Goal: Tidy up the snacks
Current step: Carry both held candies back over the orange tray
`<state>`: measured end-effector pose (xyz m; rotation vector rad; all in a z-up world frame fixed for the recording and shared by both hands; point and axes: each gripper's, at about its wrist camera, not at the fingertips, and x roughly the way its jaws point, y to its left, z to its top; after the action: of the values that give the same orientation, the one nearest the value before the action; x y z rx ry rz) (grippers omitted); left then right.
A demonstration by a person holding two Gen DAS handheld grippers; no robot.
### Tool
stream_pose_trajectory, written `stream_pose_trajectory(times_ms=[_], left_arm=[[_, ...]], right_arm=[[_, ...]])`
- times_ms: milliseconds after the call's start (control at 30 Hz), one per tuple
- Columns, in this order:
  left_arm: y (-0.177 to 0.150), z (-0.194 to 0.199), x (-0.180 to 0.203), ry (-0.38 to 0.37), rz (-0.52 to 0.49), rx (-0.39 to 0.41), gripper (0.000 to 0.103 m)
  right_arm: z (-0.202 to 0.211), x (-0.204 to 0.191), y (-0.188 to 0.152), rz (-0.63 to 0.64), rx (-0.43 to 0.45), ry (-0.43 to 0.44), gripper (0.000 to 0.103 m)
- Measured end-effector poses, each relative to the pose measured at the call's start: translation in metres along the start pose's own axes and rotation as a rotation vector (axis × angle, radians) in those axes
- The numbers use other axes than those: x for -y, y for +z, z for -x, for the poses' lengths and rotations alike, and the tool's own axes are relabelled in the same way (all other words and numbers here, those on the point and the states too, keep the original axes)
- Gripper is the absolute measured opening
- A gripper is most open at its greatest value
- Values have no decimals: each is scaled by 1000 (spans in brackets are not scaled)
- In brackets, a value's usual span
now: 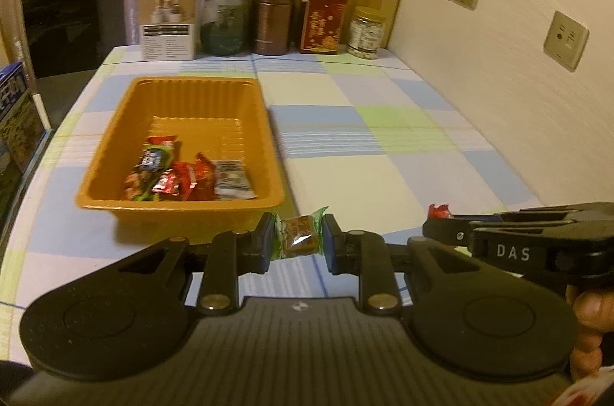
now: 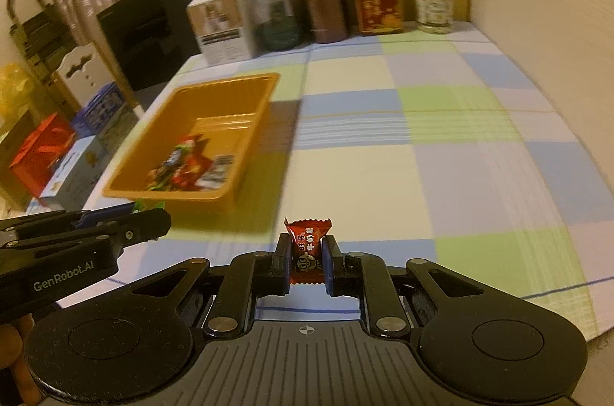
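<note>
An orange plastic tray (image 1: pixel 115 137) sits on the checked tablecloth, left of centre, with several wrapped snacks (image 1: pixel 180 175) in its near end. It also shows in the right wrist view (image 2: pixel 161 122). My left gripper (image 1: pixel 298 237) is shut on a green-wrapped candy (image 1: pixel 299 233) just in front of the tray's near right corner. My right gripper (image 2: pixel 307 254) is shut on a red-wrapped candy (image 2: pixel 307 245), held above the cloth to the right of the tray. The right gripper's tip with the red wrapper (image 1: pixel 439 212) shows in the left wrist view.
At the table's far edge stand a white box (image 1: pixel 169 20), a glass jar (image 1: pixel 224 22), a brown canister (image 1: pixel 272 16), a red box (image 1: pixel 322 24) and a small jar (image 1: pixel 366 32). A wall runs along the right. Boxes (image 2: pixel 50 152) sit off the table's left side.
</note>
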<state>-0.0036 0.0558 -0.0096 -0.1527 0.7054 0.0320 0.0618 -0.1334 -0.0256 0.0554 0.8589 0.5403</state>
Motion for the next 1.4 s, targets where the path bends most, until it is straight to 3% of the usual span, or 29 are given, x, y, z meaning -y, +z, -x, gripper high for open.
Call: stream_pose_trajectory(times_ms=[700, 1400], left_arm=[[-1, 14, -43, 58, 64, 2, 23], [40, -2, -88, 115, 96, 18, 23]], right_arm=[[-22, -48, 6, 72, -19, 58, 16], [-58, -83, 46, 130, -8, 102, 16]])
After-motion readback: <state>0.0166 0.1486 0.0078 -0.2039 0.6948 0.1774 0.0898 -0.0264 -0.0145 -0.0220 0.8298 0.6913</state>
